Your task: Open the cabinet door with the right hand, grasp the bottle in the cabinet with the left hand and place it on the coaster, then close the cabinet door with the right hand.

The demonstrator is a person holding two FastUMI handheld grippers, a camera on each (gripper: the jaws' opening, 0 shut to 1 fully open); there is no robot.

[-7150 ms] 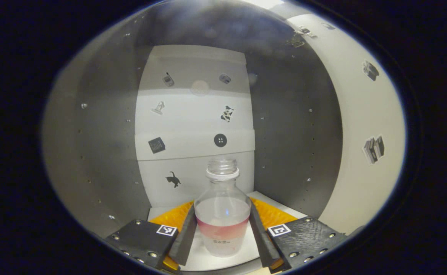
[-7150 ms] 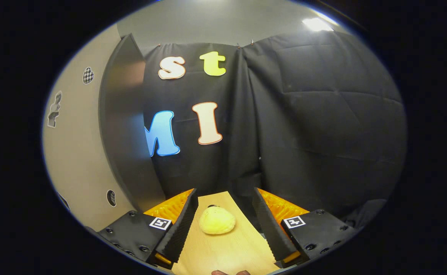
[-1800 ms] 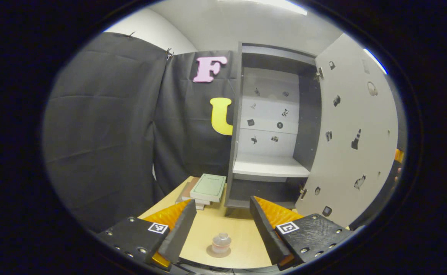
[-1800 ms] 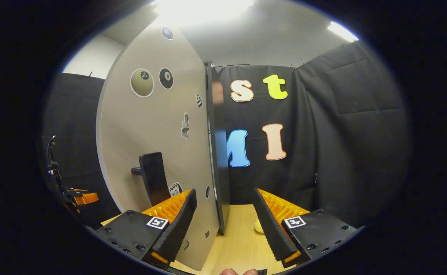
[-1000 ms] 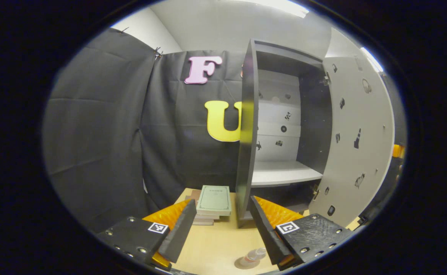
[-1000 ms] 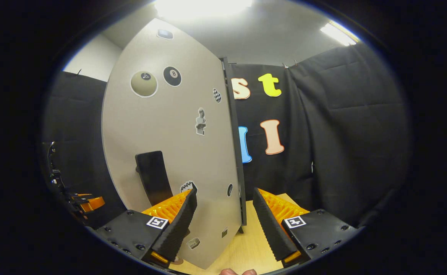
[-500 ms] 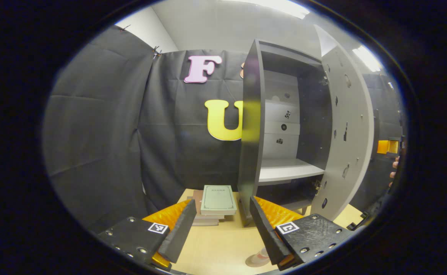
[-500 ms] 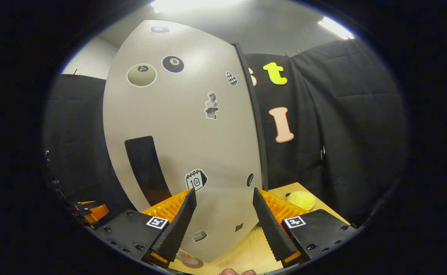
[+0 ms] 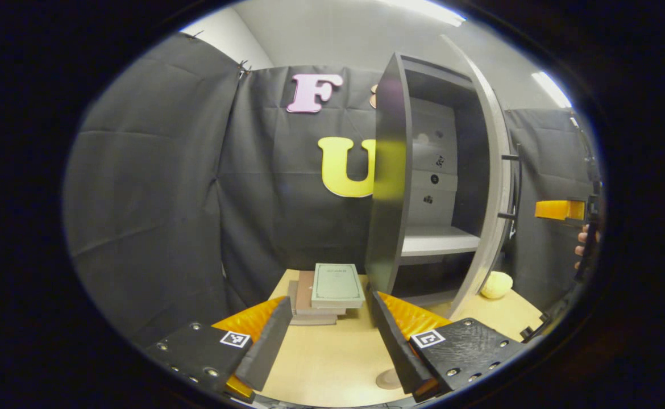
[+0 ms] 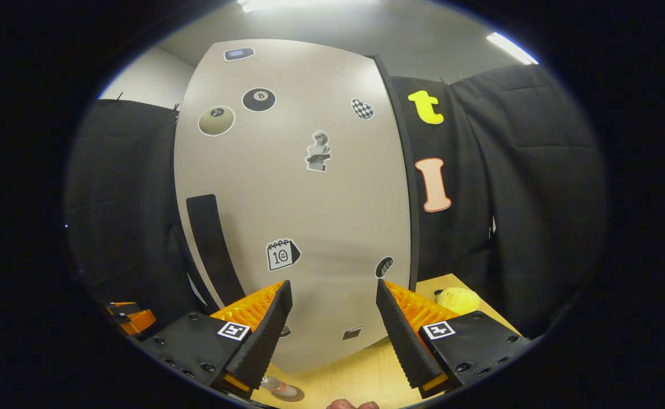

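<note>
Black cloth hangs all round the booth and a pale wooden desk (image 9: 332, 358) runs beneath us, with the tall dark grey cabinet (image 9: 392, 187) standing at its back. We judge we're on the last step: closing the light grey sticker-covered cabinet door (image 10: 298, 193), which stands ajar in the left gripper view with the white inner shelf (image 9: 437, 241) showing through the gap. Our right gripper (image 10: 329, 315) hovers with fingers spread, grasping nothing, right up against the door's outer face beside the flat black handle (image 10: 213, 250); whether it touches the panel we cannot tell. Our left gripper (image 9: 324, 332) is released too, held back over the desk. The small clear plastic bottle (image 10: 273, 384) sits low at the door's foot in the right gripper view, on the round brown coaster (image 9: 388, 379), which peeks out beside the left gripper's finger. So placing looks done. Next we'd push the door flat toward the frame until it seats. Around us: a stack of books with a pale green cover (image 9: 332, 287) left of the cabinet and a yellow spongy ball (image 9: 496, 284) to its right, both apparently clear of the door's swing.
</note>
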